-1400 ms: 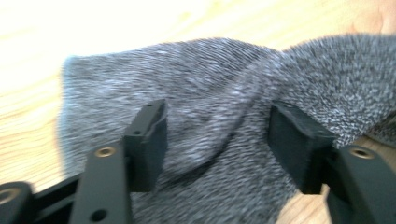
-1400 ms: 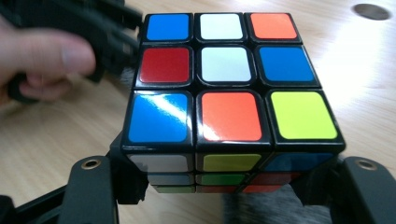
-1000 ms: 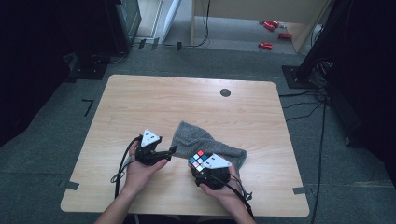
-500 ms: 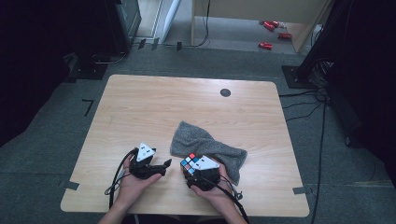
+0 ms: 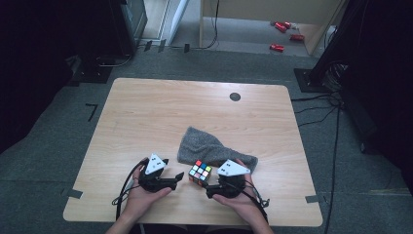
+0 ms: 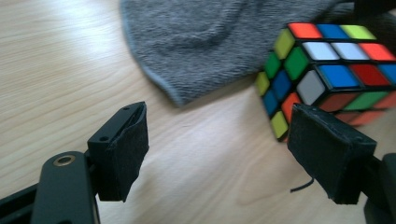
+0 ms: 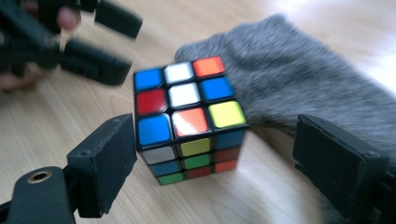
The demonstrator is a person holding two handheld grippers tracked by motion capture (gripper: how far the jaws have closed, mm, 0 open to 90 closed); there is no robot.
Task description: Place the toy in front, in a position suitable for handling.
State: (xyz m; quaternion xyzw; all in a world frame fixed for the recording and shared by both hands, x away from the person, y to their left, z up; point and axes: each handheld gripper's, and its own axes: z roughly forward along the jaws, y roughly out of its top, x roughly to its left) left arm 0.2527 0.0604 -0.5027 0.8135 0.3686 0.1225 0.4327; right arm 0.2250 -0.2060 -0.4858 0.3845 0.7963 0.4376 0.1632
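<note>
A colour-scrambled puzzle cube (image 5: 200, 172) stands on the wooden table (image 5: 160, 112) near its front edge, touching the corner of a grey cloth (image 5: 209, 146). To the cube's left, my left gripper (image 5: 176, 179) is open and apart from it. In the left gripper view the cube (image 6: 327, 70) is beyond the right jaw and the cloth (image 6: 210, 42) lies ahead, with the gripper (image 6: 224, 144) holding nothing. My right gripper (image 5: 214, 187) is open just right of the cube. In the right gripper view the cube (image 7: 189, 119) stands ahead between the spread jaws of the gripper (image 7: 222, 163), untouched.
The cloth (image 7: 303, 79) lies crumpled behind and right of the cube. A small dark round hole (image 5: 235, 96) marks the table's far side. The left gripper (image 7: 88, 42) is blurred at the top left of the right gripper view. Cables trail from both grippers over the front edge.
The cube, carried at the right gripper a second ago, now stands free on the table. The right gripper has opened and drawn back; the left gripper shifted toward the front edge.
</note>
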